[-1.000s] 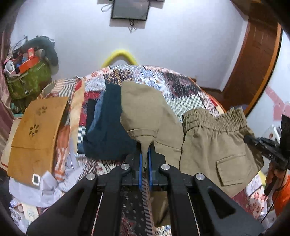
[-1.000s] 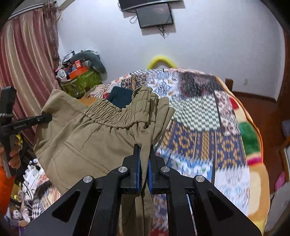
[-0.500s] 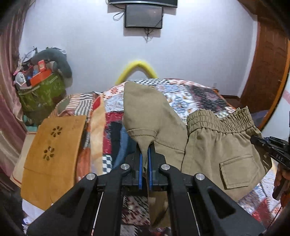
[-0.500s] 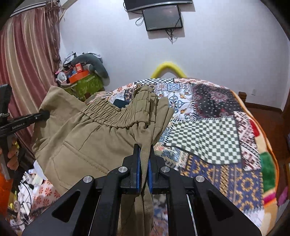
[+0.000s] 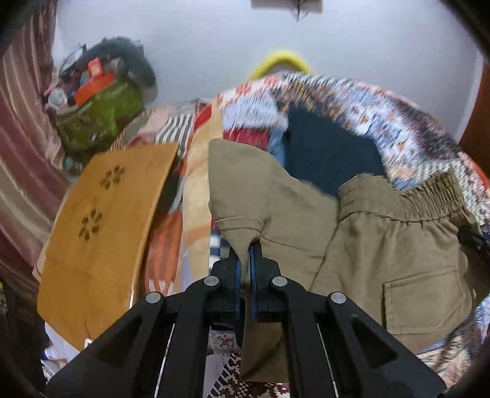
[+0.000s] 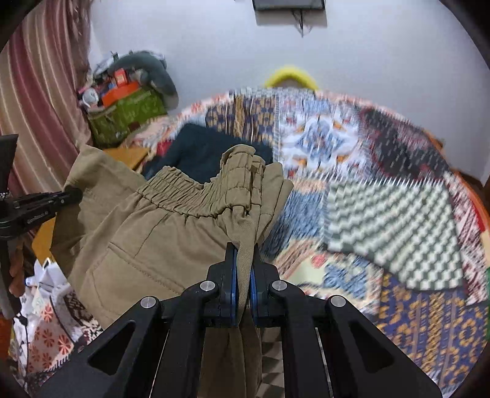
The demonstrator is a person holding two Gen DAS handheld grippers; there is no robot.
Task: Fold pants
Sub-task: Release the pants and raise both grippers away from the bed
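the tan pants (image 6: 147, 232) hang in the air above the bed (image 6: 382, 189). the left hand-held gripper (image 5: 245, 260) pinches a leg hem, the right hand-held gripper (image 6: 243, 260) the waistband. soft, floppy cloth, best held by its edges.

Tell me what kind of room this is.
Most likely a bedroom in a home: a bed under a patchwork quilt, striped curtains at the side, and a screen mounted on the wall.
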